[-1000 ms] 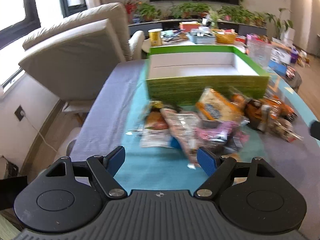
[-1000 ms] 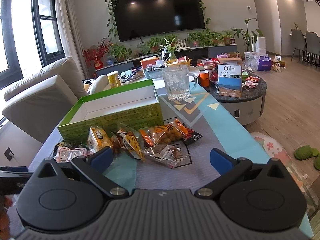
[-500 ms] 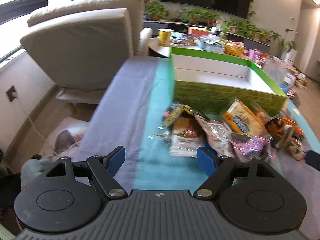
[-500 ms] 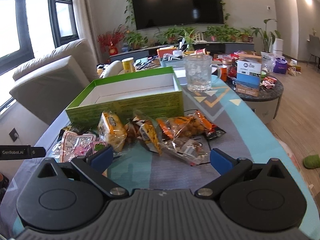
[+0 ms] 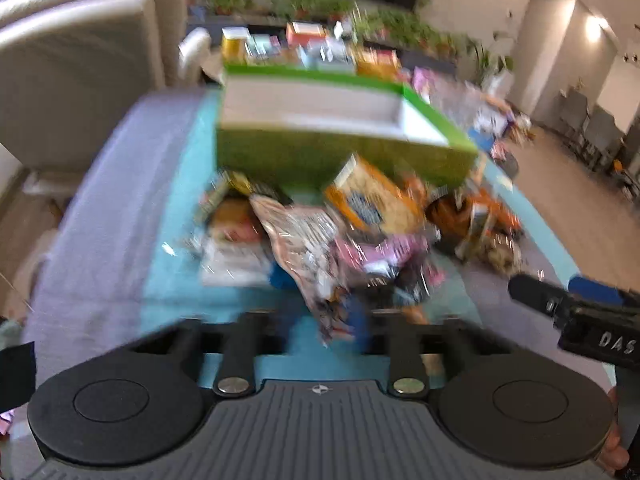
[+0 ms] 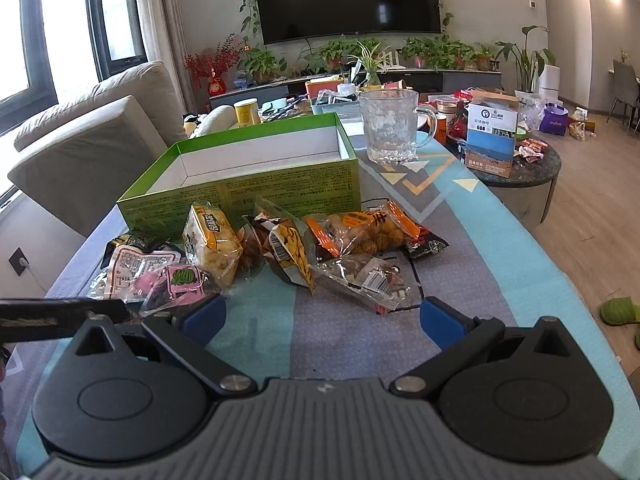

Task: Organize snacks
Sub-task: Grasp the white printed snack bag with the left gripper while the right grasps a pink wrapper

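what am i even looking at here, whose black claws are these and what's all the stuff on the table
A person holds a two-finger gripper in each hand, each with a wide-angle camera looking along its fingers. The blurred picture is from the left gripper, the sharp one from the right gripper. Snack packets lie on the tablecloth before an open green box. The right gripper is open, holding nothing. The left jaws have just been closing around a clear packet's end; blur hides whether they grip it.

Both wrist views looked forward and down over the table, sharing the snack pile and green box (left view blurred).
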Available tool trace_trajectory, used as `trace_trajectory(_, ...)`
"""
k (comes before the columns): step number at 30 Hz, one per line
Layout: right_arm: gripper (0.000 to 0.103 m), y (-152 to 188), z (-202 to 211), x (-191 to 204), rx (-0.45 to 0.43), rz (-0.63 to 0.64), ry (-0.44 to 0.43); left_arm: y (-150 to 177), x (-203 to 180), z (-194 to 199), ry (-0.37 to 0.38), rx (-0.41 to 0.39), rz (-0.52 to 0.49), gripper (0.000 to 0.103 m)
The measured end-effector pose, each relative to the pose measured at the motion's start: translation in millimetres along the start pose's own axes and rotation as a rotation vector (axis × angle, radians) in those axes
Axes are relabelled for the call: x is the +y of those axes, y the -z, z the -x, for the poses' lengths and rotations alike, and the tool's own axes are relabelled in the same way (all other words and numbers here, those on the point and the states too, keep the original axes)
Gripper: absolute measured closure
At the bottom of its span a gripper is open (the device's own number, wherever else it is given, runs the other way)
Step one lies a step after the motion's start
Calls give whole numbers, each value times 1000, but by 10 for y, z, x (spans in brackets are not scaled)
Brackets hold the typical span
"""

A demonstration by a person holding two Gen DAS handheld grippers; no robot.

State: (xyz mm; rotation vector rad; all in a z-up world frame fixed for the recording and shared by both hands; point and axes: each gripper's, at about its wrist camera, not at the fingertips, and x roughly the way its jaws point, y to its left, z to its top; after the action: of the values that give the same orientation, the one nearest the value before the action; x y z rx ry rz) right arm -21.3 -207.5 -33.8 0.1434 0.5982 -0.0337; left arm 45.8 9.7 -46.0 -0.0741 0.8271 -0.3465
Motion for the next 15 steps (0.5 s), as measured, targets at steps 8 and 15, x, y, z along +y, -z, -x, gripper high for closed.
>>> trace_trajectory(8, 51, -4, 30, 62, -17, 23, -29, 45, 34, 328, -21, -108, -13, 99)
trace_trajectory(15, 51, -47, -22, 427, -41, 137, -178, 91, 208, 615, -57, -153, -12, 100)
